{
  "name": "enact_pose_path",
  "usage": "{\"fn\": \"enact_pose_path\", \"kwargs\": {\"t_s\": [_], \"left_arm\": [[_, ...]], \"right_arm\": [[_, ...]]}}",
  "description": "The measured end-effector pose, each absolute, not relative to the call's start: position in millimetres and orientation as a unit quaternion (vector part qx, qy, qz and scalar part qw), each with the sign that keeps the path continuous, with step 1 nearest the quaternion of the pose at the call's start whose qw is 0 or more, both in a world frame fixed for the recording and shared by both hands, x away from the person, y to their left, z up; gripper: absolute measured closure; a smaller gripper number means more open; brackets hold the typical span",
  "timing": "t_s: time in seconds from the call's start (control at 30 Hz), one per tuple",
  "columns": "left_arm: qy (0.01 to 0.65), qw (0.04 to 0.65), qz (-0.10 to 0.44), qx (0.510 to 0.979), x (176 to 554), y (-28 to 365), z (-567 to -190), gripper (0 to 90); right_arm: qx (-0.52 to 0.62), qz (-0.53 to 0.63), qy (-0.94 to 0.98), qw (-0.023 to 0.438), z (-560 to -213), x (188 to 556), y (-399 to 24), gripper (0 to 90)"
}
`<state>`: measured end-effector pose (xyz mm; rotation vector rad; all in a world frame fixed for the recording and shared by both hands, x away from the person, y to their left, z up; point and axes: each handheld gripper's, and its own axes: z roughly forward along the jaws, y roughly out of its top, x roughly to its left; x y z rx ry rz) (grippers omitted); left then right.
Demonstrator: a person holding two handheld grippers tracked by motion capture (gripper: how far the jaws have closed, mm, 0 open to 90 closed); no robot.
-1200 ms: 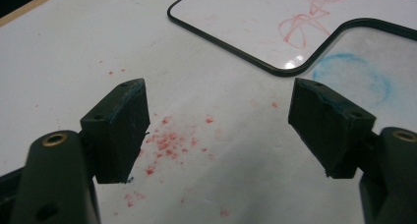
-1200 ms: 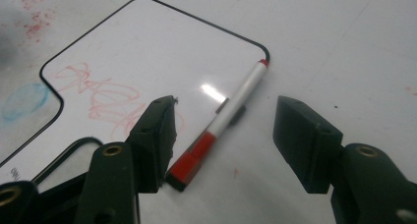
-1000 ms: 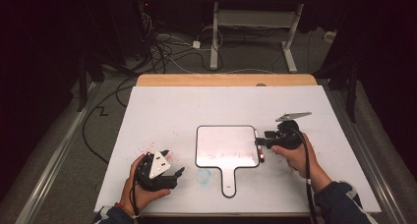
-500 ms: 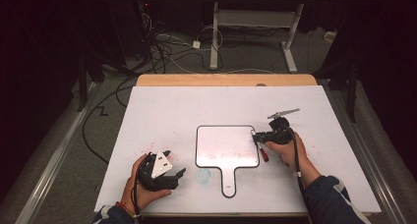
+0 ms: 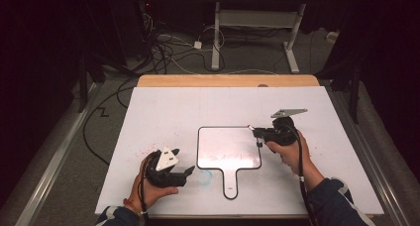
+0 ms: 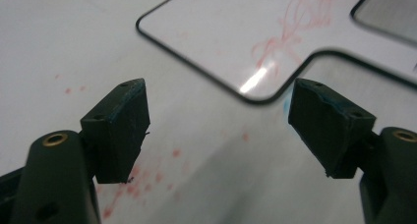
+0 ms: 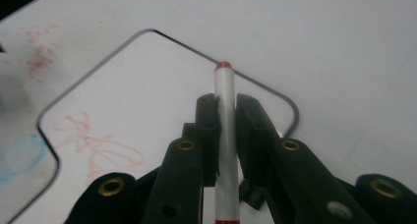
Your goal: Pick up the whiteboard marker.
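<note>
A small white paddle-shaped whiteboard (image 5: pixel 229 149) with a black rim lies flat at the table's middle, its handle (image 5: pixel 231 184) toward me. Faint red scribbles mark its surface (image 7: pixel 98 145). My right gripper (image 5: pixel 257 132) hovers at the board's far right corner, shut on a white marker (image 7: pixel 224 135) with red ends that points out over the corner. Near the table's front, left of the handle, my left gripper (image 5: pixel 187 172) rests open with nothing between its fingers (image 6: pixel 118 130). The board's rounded corner (image 6: pixel 255 32) lies just beyond them.
The white table top (image 5: pixel 163 112) carries red specks (image 6: pixel 147 180) by the left gripper and a pale blue smudge (image 5: pixel 204 176) beside the board's handle. A wooden strip (image 5: pixel 228 81) runs along the far edge. Cables (image 5: pixel 168 47) and a desk frame (image 5: pixel 247 18) sit on the floor beyond.
The right gripper with the marker has shifted slightly left and away from me, up the board's right edge to its far corner. The left gripper has barely moved.
</note>
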<state>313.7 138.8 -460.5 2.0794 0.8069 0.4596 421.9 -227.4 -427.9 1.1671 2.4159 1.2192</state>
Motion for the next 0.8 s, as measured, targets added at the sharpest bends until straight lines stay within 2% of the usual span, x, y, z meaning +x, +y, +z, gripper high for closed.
{"fn": "enact_pose_path", "kwargs": {"t_s": [0.23,0.4,0.57,0.67,0.8], "left_arm": [[0.296,0.499,0.114,0.806,337,79,-435,24.7],[0.29,0.514,0.105,0.8,345,37,-432,25.8],[0.317,0.535,0.074,0.78,356,23,-435,31.3],[0.305,0.556,0.052,0.771,358,18,-435,34.3],[0.29,0.568,0.044,0.769,359,14,-432,44.0]], "right_arm": [[0.348,0.477,0.802,0.094,-415,398,-200,81.4],[0.328,0.503,0.793,0.104,-414,383,-184,81.5],[0.331,0.525,0.775,0.117,-411,374,-186,81.5],[0.333,0.543,0.762,0.119,-409,370,-190,81.5],[0.325,0.553,0.756,0.128,-407,365,-193,81.3]]}}
